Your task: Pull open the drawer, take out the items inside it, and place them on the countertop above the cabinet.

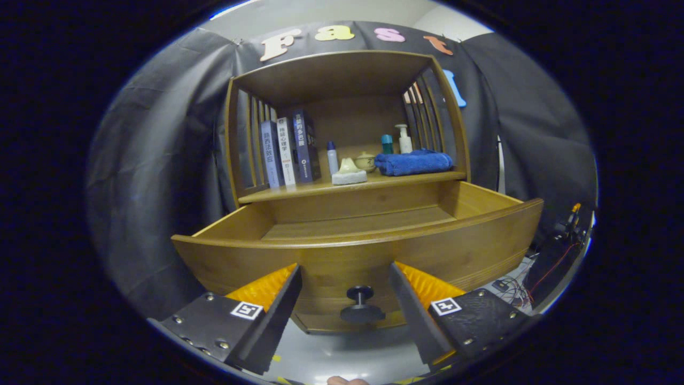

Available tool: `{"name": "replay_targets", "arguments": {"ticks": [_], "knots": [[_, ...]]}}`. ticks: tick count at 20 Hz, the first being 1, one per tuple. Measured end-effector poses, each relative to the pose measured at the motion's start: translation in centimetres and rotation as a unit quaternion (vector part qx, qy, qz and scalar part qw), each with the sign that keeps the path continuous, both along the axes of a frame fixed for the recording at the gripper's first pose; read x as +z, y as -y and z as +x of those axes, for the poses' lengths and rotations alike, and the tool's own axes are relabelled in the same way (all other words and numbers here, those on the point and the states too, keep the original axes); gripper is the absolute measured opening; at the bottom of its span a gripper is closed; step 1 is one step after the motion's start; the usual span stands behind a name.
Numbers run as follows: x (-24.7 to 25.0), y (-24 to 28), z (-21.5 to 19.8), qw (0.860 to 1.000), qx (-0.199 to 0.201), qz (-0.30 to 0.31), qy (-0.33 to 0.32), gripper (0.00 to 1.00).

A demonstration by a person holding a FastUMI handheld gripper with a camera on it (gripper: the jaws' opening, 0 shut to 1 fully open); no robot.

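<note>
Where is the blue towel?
In the gripper view, the blue towel lies folded on the countertop above the open drawer, toward its right end, just in front of a white pump bottle, far beyond the open tongs.

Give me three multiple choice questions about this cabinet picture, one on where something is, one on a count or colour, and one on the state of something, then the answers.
1. Where does the folded towel lie?
A. Inside the drawer
B. On the countertop, at the right end
C. On the floor under the cabinet

2. How many books stand at the left end of the countertop?
A. One
B. Three
C. Five

3. What state is the drawer in?
A. Pulled open
B. Pushed fully shut
C. Taken out and lying on the floor

Answers:
1. B, the blue towel rests on the countertop by the right-hand slats.
2. B, three spines stand side by side.
3. A, the drawer front stands well forward of the cabinet and its wooden bottom shows; the gripper is open, fingers either side of the knob without touching it.
</note>
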State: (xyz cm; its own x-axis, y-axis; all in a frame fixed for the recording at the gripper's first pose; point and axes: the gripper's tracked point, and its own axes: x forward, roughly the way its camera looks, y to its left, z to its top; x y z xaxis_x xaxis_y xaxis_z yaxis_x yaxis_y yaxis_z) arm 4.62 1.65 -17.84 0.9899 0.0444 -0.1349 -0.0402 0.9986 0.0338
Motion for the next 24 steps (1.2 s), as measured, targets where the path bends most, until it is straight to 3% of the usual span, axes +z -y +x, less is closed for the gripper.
{"name": "replay_targets", "arguments": {"ticks": [3, 15, 18, 24], "knots": [[-0.4, -0.2, 0.9, 0.999, -0.012, -0.037, 0.016, 0.99], [1.2, 0.0, 5.8, 0.995, 0.001, -0.026, 0.093, 0.99], [0.5, -0.5, 8.3, 0.997, -0.004, -0.039, 0.064, 0.99], [1.0, -0.7, 11.6, 0.998, -0.003, -0.021, 0.065, 0.99]]}}
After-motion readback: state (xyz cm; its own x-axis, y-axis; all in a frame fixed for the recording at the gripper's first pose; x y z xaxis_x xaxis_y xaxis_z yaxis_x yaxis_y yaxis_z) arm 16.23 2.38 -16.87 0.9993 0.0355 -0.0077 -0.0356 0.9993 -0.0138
